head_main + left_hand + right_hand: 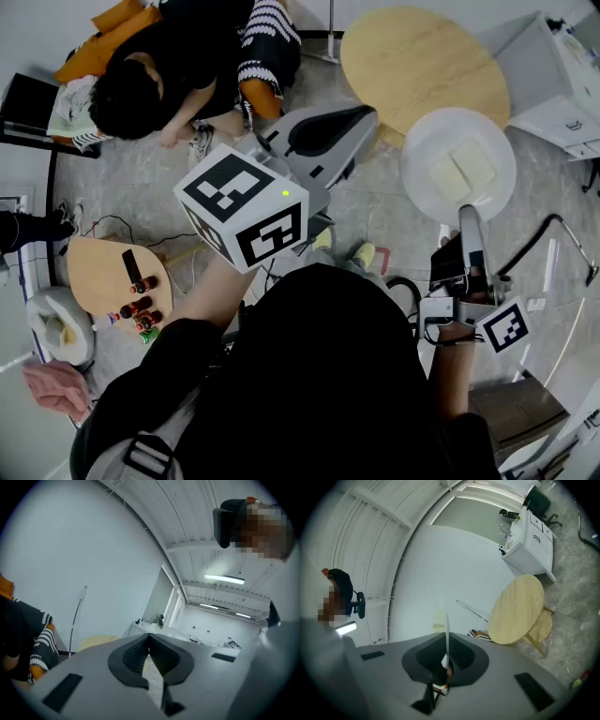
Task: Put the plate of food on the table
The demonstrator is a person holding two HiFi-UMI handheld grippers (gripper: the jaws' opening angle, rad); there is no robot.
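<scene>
Carry step in progress, plate not yet down. Nearest the body, the right gripper (446, 654) is pointing about level at 4 o'clock in the head view. Its jaws are pinching nearly fully closed on the near rim of the white plate (427, 141), and in the right gripper view that rim is showing edge-on as a thin pale line rising from between the pads. The left gripper (149, 640) is riding at centre, aiming toward 1 o'clock. Its jaws are meeting at the tips and gripping nothing, so it is taking no part in the carry. The plate is hanging in the air at 2 o'clock, face up and looking roughly level, and is carrying two pale slabs of food (461, 173). Just beyond it at 1 o'clock, the round wooden table (412, 56) is standing bare. In the head view the plate is lapping the table's near edge, but the right gripper view is showing the tabletop off at 2 o'clock, apart from the plate. My reading is therefore that the plate is beside the table rather than over it. The next move is calling for a reach forward over the tabletop with the plate kept level, since a one-sided rim grip risks tipping the food. After that comes lowering until the base is resting, and only then opening. Farther off at 11 o'clock, a seated person (169, 66) is leaning over.
</scene>
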